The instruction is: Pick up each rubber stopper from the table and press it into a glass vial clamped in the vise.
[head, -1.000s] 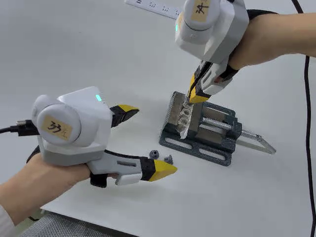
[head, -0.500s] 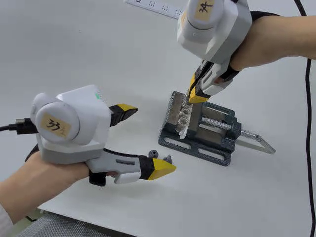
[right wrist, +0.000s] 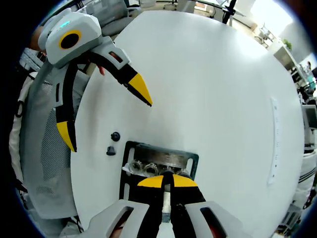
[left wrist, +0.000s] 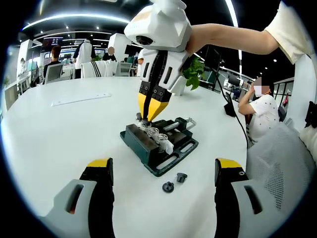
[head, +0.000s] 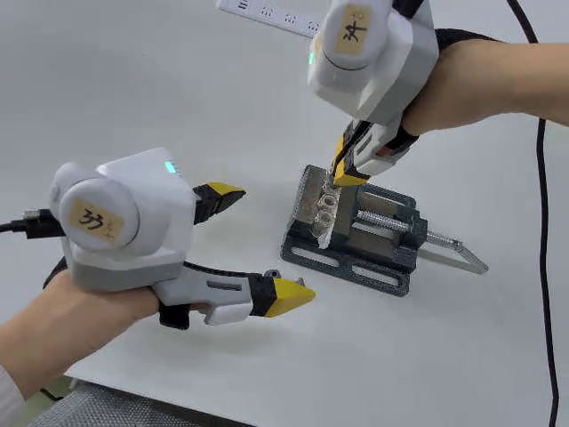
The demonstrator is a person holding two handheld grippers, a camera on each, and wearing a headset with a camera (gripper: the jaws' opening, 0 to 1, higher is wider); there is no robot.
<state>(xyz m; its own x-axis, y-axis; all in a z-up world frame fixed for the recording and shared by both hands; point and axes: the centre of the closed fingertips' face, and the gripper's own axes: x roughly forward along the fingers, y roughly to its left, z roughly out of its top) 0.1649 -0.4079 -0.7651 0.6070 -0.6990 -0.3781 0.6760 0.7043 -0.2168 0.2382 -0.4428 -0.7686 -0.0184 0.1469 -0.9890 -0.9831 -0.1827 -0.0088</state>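
The right gripper (head: 340,176) points down into the vise (head: 373,253), its yellow tips pressed together on top of the end one of the vials (head: 325,206). Whether a stopper sits under those tips I cannot tell, as they cover the vial's mouth. From the right gripper view, two other vials stand open beside it, just left of the tips.

Over the last second this gripper has hardly shifted against the vise. The picture has drifted, yet the tips stay on the same vial. My guess is the press is still going on, or only just ending.

The left gripper (head: 267,242) waits near the table (head: 178,89) with its jaws spread wide and nothing between them. Two loose stoppers (left wrist: 168,187) lie on the table just ahead of it, between it and the vise, close together and apart from the jaws. In the head view its lower jaw now covers them, where a moment ago they peeked out beside it. So at least two vials probably remain to plug, and the left gripper is well placed to take one.
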